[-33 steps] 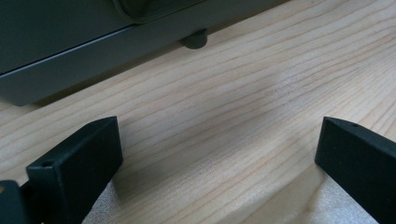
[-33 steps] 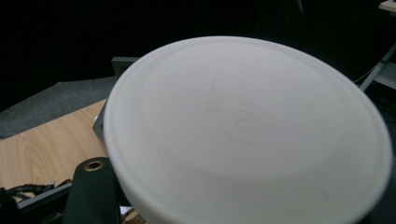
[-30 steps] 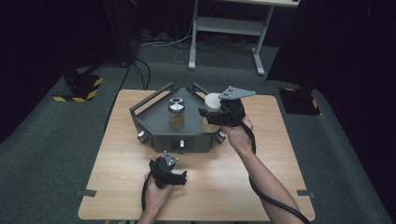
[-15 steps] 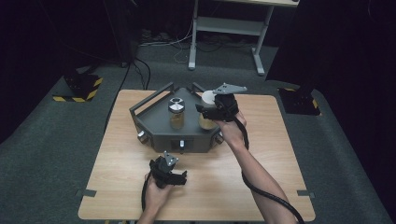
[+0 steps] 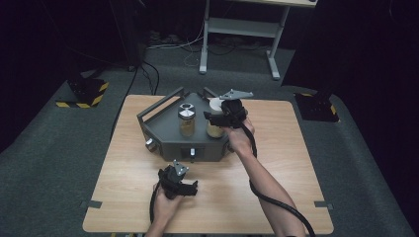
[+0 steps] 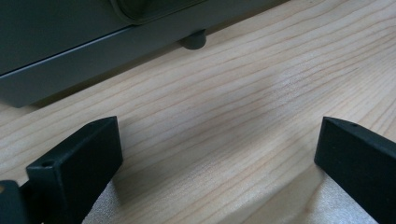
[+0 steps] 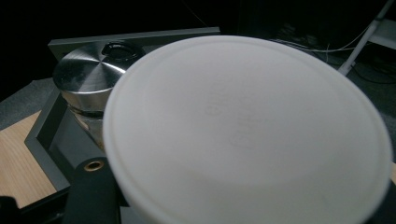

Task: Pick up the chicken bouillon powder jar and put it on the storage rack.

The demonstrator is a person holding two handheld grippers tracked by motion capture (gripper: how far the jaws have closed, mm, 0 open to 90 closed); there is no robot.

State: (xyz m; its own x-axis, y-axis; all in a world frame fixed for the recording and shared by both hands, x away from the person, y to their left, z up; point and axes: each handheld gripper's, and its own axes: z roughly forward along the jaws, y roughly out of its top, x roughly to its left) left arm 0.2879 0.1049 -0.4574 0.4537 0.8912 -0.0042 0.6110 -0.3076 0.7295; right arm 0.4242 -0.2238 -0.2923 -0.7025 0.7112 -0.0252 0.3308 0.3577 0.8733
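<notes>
A grey angular fixture (image 5: 163,129) with rails stands at the table's back middle. In it is a jar of tan contents with a shiny metal lid (image 5: 187,111). Just right of that jar is a white-lidded jar (image 5: 214,104), with my right gripper (image 5: 221,117) shut on its body over the fixture. In the right gripper view the white lid (image 7: 247,126) looms close, and the metal lid (image 7: 88,70) sits behind it to the left. My left gripper (image 5: 176,183) rests on the wood near the front edge. Its jaws stand wide open around bare wood (image 6: 217,154).
The fixture's front face carries knobs (image 5: 149,143), and a foot (image 6: 194,39) lifts it off the wooden table (image 5: 296,168). A black cable (image 5: 276,202) trails along the right forearm. Beyond the table are a white metal stand (image 5: 242,29) and hazard-striped blocks (image 5: 84,94).
My right gripper has carried the white-lidded jar leftward and down to sit beside the metal-lidded jar in the fixture. The left gripper has stayed put.
</notes>
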